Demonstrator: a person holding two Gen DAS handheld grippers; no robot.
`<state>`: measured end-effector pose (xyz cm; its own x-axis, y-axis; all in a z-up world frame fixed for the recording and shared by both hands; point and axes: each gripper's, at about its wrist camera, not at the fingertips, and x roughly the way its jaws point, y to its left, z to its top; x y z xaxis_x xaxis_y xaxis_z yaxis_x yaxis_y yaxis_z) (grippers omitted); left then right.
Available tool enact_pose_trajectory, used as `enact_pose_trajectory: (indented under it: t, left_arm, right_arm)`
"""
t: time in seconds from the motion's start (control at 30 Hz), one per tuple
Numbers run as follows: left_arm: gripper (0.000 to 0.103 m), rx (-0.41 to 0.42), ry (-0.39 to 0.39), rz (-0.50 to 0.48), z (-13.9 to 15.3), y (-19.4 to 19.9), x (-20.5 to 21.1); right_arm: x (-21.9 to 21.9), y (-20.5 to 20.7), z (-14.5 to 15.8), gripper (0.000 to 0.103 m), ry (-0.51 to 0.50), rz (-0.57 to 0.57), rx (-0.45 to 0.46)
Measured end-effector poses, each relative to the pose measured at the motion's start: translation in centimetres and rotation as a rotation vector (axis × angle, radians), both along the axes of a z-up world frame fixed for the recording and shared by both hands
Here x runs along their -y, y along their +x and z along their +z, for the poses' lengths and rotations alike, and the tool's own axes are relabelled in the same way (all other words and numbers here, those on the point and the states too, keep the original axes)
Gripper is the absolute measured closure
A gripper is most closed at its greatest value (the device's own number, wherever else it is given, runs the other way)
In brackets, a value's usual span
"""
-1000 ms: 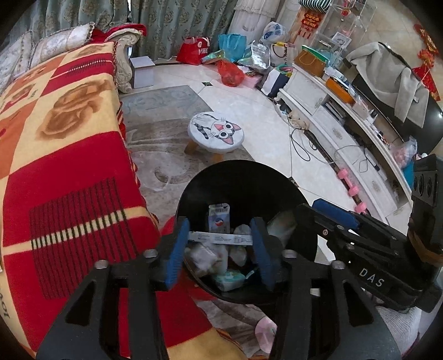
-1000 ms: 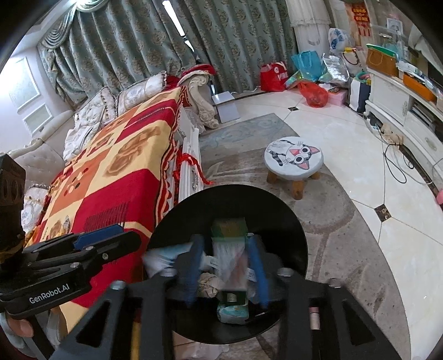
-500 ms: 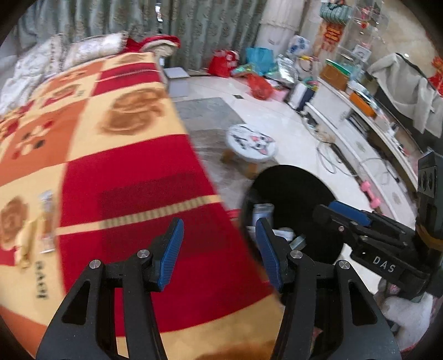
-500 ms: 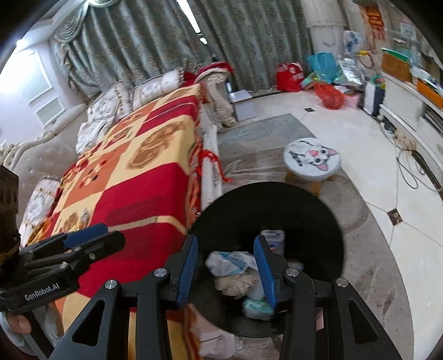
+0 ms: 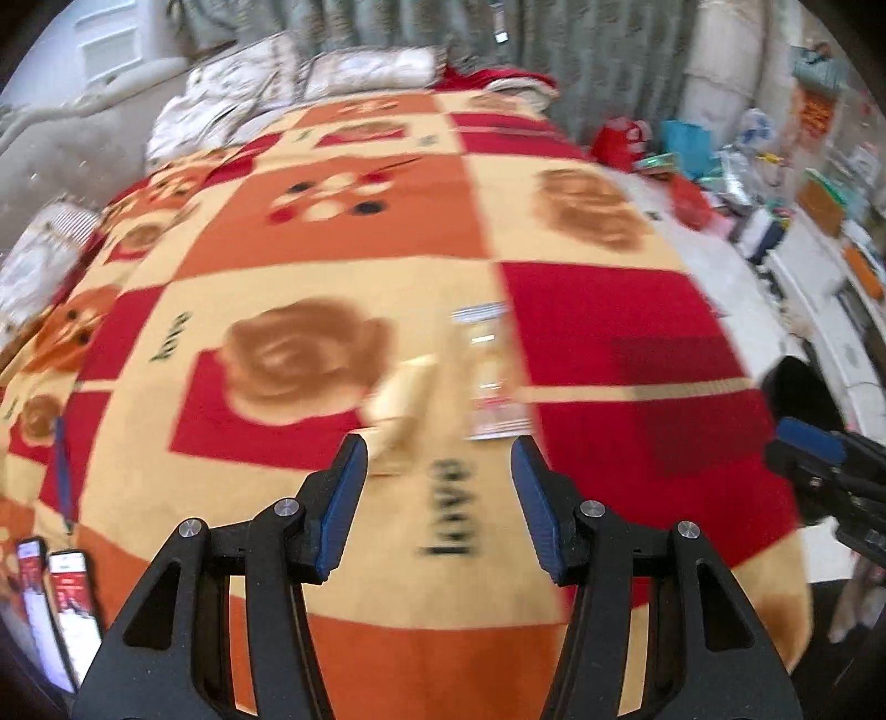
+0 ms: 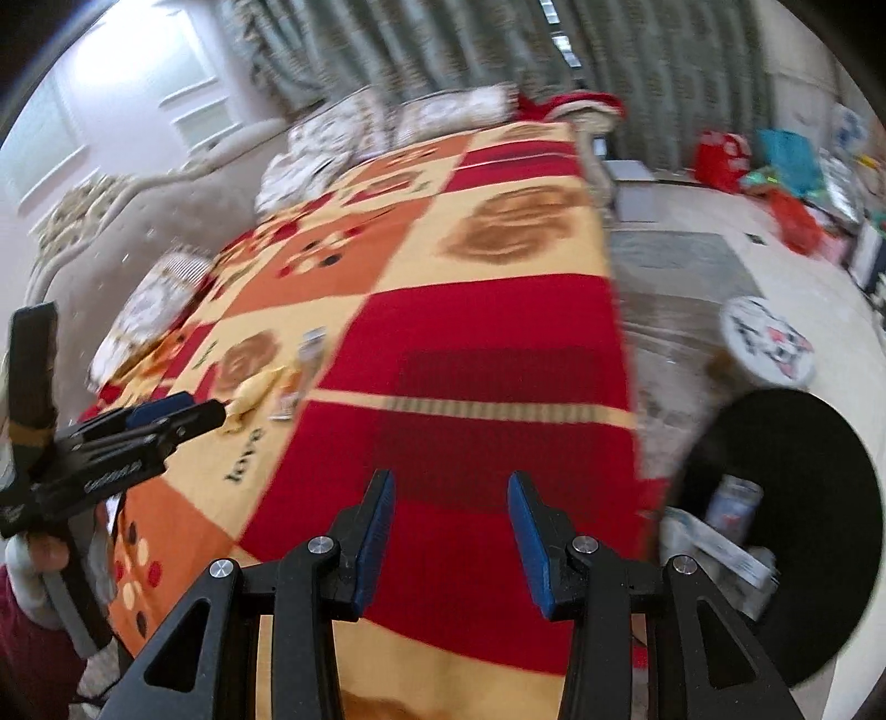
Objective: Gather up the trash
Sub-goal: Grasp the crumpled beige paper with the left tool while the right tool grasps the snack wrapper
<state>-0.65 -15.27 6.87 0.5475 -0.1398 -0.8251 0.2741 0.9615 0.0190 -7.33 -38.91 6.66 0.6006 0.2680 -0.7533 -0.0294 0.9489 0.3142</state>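
Blue-padded left tool (image 5: 437, 504) spread, pinching nothing, above red, orange and cream patchwork blanket (image 5: 310, 266) on bed. Just beyond: pale yellow crumpled wrapper (image 5: 401, 404) and flat red-and-white sachet (image 5: 490, 382), side by side, blurred. Blue-padded right tool (image 6: 451, 531) likewise spread and empty, over blanket's red square. Off bed's edge: round black trash bin (image 6: 819, 443) on floor, wrappers inside. Grey-green curtains (image 6: 443, 50) behind.

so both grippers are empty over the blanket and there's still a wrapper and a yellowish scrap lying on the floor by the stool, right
Not quite. The wrapper and yellowish scrap lie on the blanket, not on the floor, as the left wrist view shows. The left gripper and right gripper are indeed empty over the blanket.
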Motion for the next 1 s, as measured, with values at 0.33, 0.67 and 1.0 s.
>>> enact_pose_trajectory:
  t: [0.33, 0.67, 1.0]
  left_arm:
    - [0.051, -0.07, -0.022, 0.025, -4.0, 4.8, -1.8]
    - [0.089, -0.092, -0.098, 0.037, -2.9, 4.5, -3.9]
    - [0.089, -0.053, -0.12, 0.058, -1.3, 3.0, -4.8]
  right_arm:
    - [-6.6, 5.0, -0.7, 0.062, -0.007, 0.122, -0.027]
    - [-11.6, 11.2, -2.4, 0.062, -0.008, 0.228, -0.043]
    - [-13.5, 13.6, -4.2, 0.081, -0.091, 0.232, -0.055]
